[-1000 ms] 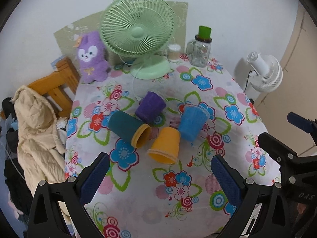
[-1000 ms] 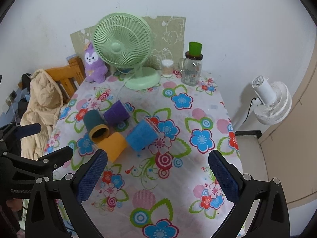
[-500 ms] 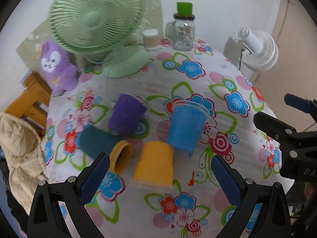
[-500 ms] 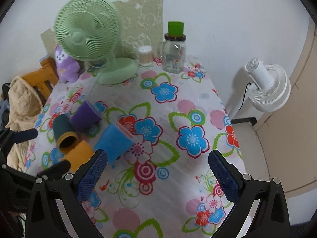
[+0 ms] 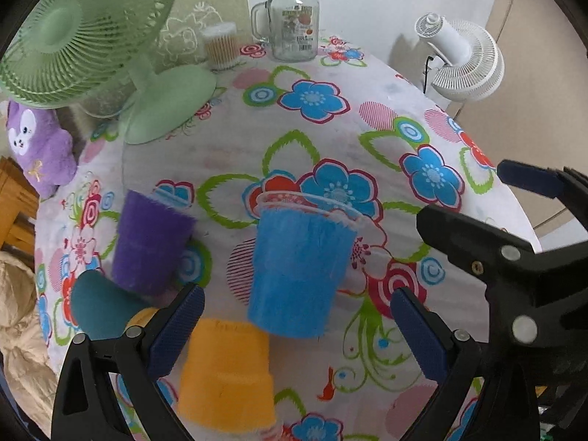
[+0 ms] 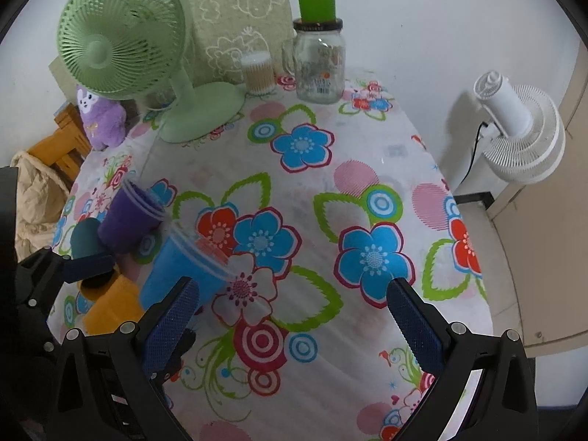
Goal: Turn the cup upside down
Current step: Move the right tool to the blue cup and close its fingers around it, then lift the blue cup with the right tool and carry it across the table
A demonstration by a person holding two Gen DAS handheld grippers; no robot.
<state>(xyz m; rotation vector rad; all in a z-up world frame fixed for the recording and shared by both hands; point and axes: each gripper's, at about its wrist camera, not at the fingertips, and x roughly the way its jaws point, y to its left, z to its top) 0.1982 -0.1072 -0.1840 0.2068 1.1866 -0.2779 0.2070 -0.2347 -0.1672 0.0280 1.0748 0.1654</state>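
Observation:
Several fuzzy cups lie on their sides on the flowered tablecloth (image 5: 330,139): a blue cup (image 5: 297,272), a purple cup (image 5: 150,242), an orange cup (image 5: 224,367) and a teal cup (image 5: 99,305). My left gripper (image 5: 294,327) is open, its jaws on either side of the blue cup's base, not touching it. My right gripper (image 6: 294,316) is open and empty over the tablecloth (image 6: 367,191), right of the blue cup (image 6: 180,272). The purple cup (image 6: 128,217), orange cup (image 6: 110,305) and teal cup (image 6: 84,235) show at its left.
A green desk fan (image 5: 84,33), a purple plush toy (image 5: 36,147), a glass jar with a green lid (image 5: 294,22) and a cotton-swab tub (image 5: 222,46) stand at the table's back. A white floor fan (image 6: 514,132) stands off the right edge. A wooden chair with a coat (image 6: 36,172) is at left.
Both grippers have moved forward and down toward the table. The blue cup now sits between my left gripper's open jaws. The cups have not moved.

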